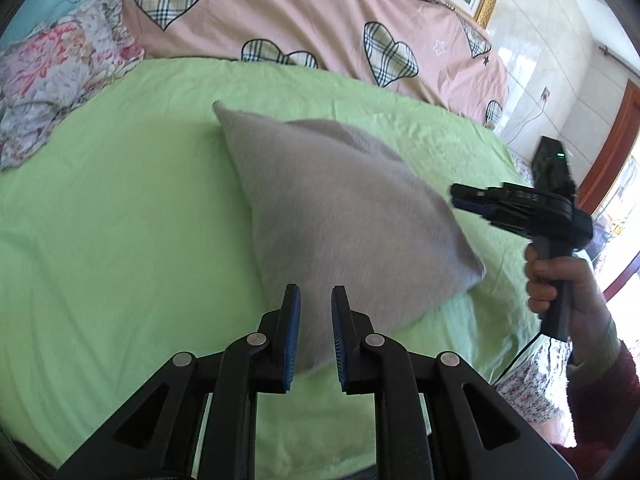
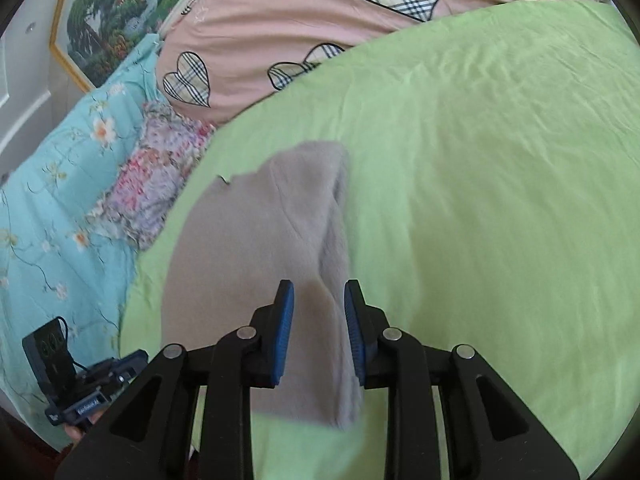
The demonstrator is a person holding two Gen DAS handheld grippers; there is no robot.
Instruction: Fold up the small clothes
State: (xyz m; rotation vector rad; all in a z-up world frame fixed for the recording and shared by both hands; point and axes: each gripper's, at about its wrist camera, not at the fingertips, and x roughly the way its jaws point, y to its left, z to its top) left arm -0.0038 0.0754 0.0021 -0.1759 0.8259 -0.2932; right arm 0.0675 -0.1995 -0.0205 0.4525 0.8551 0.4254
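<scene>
A small folded grey-beige garment (image 1: 340, 208) lies on the green sheet (image 1: 120, 220); it also shows in the right wrist view (image 2: 256, 264). My left gripper (image 1: 316, 300) is open and empty, its jaws apart over the garment's near corner. My right gripper (image 2: 319, 292) is open and empty above the garment's near right edge. In the left wrist view the right gripper (image 1: 456, 196) hovers at the garment's right side, held by a hand (image 1: 560, 280). The left gripper's body (image 2: 84, 392) shows at the lower left of the right wrist view.
A pink quilt with plaid hearts (image 1: 300, 12) is piled at the back of the bed. A floral quilt (image 1: 52, 80) and a turquoise one (image 2: 52, 184) lie at the left. A framed picture (image 2: 112, 12) hangs on the wall. A wooden door frame (image 1: 612, 140) stands at the right.
</scene>
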